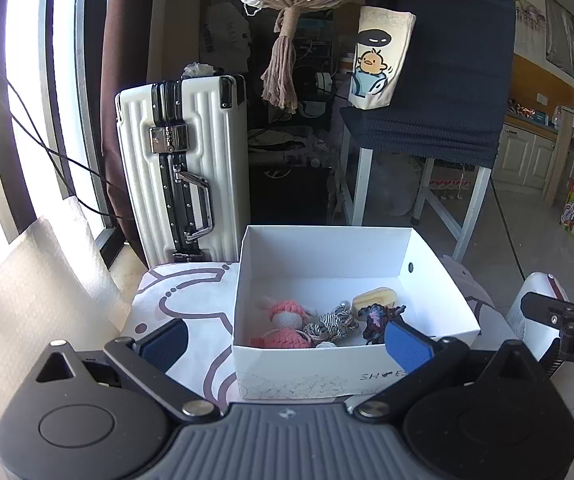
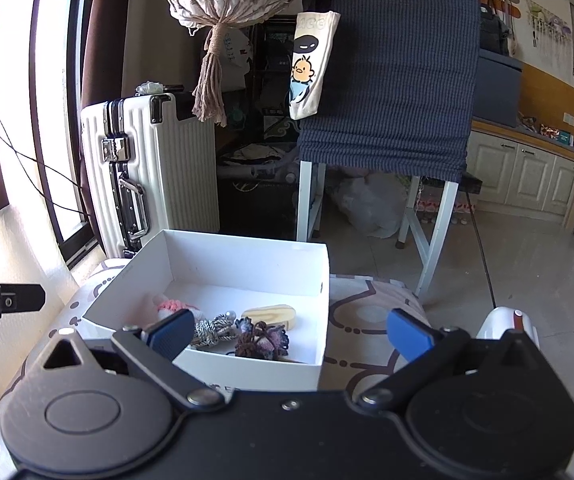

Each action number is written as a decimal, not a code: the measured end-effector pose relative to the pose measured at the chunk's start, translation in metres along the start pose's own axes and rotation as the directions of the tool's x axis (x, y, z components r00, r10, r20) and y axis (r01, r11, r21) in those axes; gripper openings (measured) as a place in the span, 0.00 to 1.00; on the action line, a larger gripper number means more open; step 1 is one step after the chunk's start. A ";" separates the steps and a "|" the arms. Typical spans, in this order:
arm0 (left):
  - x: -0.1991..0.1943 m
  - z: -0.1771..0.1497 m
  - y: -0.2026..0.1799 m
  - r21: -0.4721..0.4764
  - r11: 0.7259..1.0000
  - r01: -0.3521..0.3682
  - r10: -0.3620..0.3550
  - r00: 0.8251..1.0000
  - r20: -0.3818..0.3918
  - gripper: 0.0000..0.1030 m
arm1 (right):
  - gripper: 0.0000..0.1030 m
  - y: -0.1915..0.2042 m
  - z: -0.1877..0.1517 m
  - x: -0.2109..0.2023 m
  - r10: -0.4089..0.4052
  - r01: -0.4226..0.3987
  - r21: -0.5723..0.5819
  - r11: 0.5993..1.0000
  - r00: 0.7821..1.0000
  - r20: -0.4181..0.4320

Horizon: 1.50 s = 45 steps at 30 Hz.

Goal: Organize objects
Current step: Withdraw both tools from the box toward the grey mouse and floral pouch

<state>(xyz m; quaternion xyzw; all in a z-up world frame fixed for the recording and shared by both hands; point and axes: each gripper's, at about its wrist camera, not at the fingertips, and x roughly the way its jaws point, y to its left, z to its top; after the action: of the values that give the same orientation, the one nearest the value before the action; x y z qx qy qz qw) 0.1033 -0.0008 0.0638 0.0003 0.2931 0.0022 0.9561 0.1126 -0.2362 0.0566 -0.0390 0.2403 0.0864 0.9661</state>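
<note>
White cardboard shoebox [image 1: 319, 364] holds soft, light knitted toys [image 1: 287, 322]; its thin walls likely flex, so grip a rim. Left gripper [image 1: 287, 340] and right gripper [image 2: 289, 334] are both spread wide and hold nothing.

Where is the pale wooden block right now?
The wooden block lies inside the white box, toward its right rear in the left wrist view, just behind the dark yarn flower and right of the striped rope toy.

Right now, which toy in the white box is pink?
The crocheted doll at the left end of the shoebox. It alone is pink; the striped rope knot, the wooden block and the dark yarn flower are not.
</note>
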 end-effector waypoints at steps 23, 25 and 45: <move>0.042 -0.015 0.048 -0.093 0.991 -0.094 0.089 0.995 -0.053 1.00 | 1.00 0.002 -0.023 0.057 0.096 -0.093 0.077 0.993 0.994 -0.045; 0.050 -0.019 0.054 -0.093 0.991 -0.100 0.093 0.993 -0.069 1.00 | 1.00 0.006 -0.028 0.064 0.111 -0.107 0.073 0.992 0.992 -0.057; 0.128 -0.067 0.081 -0.037 0.999 -0.009 -0.005 0.935 -0.355 0.96 | 1.00 0.055 -0.087 0.136 0.277 -0.324 -0.073 0.943 0.889 -0.364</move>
<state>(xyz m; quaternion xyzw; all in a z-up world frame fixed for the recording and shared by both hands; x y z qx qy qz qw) 0.1711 0.0811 -0.0634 -0.0181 0.4610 0.0086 0.8872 0.1813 -0.1726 -0.0861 -0.0795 0.4043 0.2422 0.8784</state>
